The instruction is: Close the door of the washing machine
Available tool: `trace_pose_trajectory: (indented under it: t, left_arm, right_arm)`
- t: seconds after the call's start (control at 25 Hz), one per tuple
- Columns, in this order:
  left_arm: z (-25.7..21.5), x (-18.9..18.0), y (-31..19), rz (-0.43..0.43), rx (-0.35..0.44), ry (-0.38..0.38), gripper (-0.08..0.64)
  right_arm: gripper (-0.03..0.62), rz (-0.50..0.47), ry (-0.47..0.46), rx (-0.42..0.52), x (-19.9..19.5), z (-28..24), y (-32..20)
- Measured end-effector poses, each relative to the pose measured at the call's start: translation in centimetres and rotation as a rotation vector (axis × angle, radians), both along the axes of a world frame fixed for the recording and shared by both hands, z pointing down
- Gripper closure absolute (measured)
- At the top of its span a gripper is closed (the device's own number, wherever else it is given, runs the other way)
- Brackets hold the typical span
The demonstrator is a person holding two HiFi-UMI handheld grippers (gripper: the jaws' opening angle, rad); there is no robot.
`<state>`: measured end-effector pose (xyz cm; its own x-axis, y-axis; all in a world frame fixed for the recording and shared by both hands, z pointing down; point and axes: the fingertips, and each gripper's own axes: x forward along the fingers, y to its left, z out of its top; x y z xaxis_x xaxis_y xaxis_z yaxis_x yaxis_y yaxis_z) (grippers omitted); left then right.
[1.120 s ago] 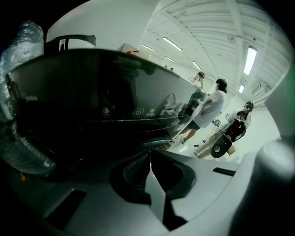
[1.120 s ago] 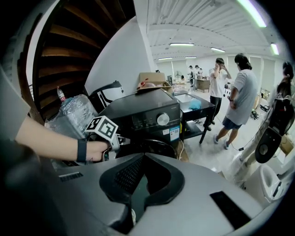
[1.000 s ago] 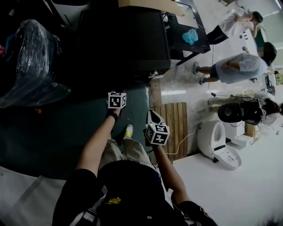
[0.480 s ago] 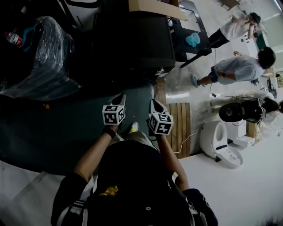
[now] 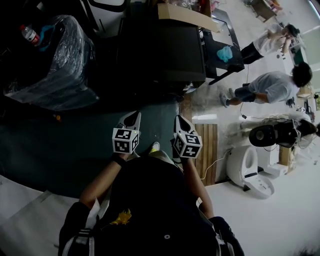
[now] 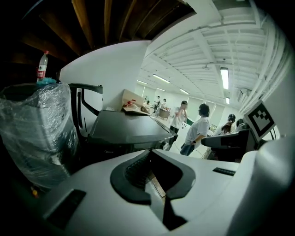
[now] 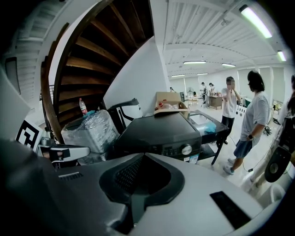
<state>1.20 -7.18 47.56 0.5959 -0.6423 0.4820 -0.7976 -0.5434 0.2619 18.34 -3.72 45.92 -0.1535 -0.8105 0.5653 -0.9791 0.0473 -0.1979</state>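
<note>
The dark washing machine (image 5: 160, 50) stands ahead of me, and its top looks flat and closed. In the right gripper view its front panel with a round knob (image 7: 186, 149) shows, while the front below it is hidden behind my jaws. The left gripper view shows the washing machine (image 6: 129, 129) from its left side. My left gripper (image 5: 134, 116) and right gripper (image 5: 179, 120) hang side by side in the air, short of the machine. Both are shut with nothing between their jaws.
A plastic-wrapped bundle (image 5: 60, 65) with a bottle (image 5: 29, 34) on it stands left of the machine. A cardboard box (image 5: 187, 15) lies on the machine's far edge. At right are a black table with a blue cloth (image 5: 227, 52), a wooden slat mat (image 5: 207, 150), a white toilet (image 5: 247, 170) and standing people (image 5: 270, 87).
Both grippers have risen closer to the head camera, the left one more, and now sit level with each other. The person's legs have dropped out of sight.
</note>
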Motion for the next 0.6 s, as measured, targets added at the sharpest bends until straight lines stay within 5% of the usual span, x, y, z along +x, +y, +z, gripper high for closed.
trace_pose_trajectory:
  t: [0.32, 0.6]
  left_arm:
    - [-1.4, -1.8, 1.7, 0.03, 0.069, -0.039, 0.54]
    - [-0.9, -4.0, 1.9, 0.013, 0.054, -0.046, 0.54]
  right_arm:
    - [0.566, 0.0, 0.012, 0.031, -1.0, -1.9, 0.6]
    - [0.566, 0.001, 0.02, 0.038, -1.6, -1.9, 1.5]
